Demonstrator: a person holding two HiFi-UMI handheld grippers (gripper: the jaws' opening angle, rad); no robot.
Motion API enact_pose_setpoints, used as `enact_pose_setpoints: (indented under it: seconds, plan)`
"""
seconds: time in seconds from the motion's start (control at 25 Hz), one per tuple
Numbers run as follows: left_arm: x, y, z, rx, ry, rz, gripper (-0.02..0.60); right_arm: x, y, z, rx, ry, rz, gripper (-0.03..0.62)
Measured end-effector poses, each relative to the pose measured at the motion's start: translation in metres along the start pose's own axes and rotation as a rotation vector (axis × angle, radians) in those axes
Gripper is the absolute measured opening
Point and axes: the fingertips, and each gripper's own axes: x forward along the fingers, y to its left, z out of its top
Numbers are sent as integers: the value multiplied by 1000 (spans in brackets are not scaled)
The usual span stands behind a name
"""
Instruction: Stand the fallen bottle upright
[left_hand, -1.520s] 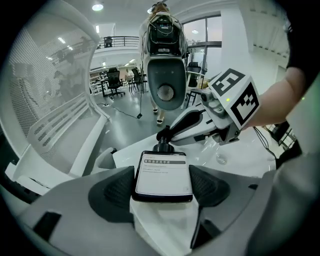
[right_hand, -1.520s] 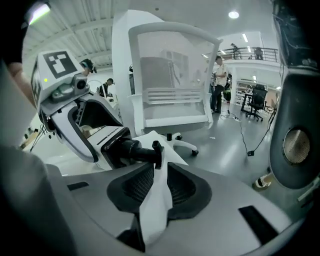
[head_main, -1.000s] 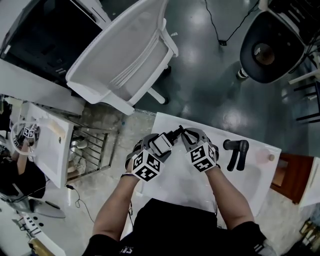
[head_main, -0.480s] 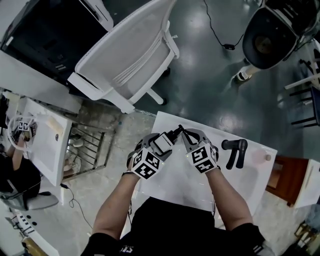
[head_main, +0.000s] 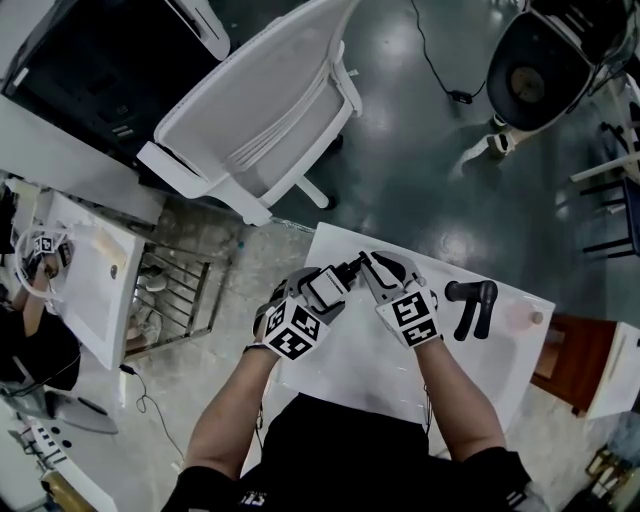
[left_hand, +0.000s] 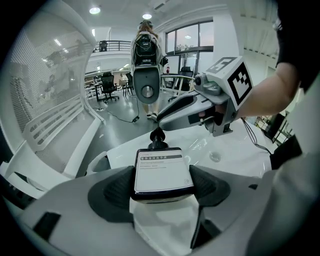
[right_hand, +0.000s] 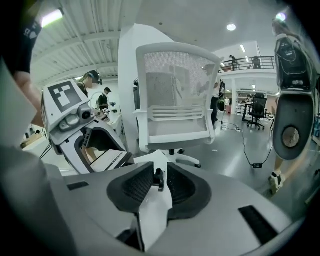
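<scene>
Left gripper (left_hand: 162, 186) pinches the bottle (left_hand: 161, 170) across its body near the worktop's (head_main: 352, 372) far left corner, to steady it | right gripper's (right_hand: 156, 186) jaws are opening around the pump head (right_hand: 158, 178), pads off it, releasing I reckon.

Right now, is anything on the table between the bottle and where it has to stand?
Nothing visible does. The left tool grips the bottle over bare table; the black handle lies apart, off to the right.
</scene>
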Motion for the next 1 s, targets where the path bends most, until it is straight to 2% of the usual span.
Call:
enact_pose_setpoints:
  seconds: [0.16, 0.2, 0.52, 0.76, 0.8, 1.0]
  plan:
    - [0, 1, 0, -3, 0, 1, 352, 11, 1, -10, 10, 40, -4, 100]
    - [0, 1, 0, -4, 0, 2, 353, 12, 0, -13, 13, 44, -19, 76]
    - [5, 4, 2, -13, -17, 8, 353, 10, -6, -12, -41, 2, -87, 51]
    - [16, -1, 15, 25, -31, -1, 353, -6, -17, 3, -47, -31, -140, 46]
    - [18, -2, 17, 29, -33, -3, 352, -10, -18, 10, -54, -42, -141, 11]
    - [18, -6, 20, 38, -41, -19, 353, -17, -13, 18, -55, -2, -117, 14]
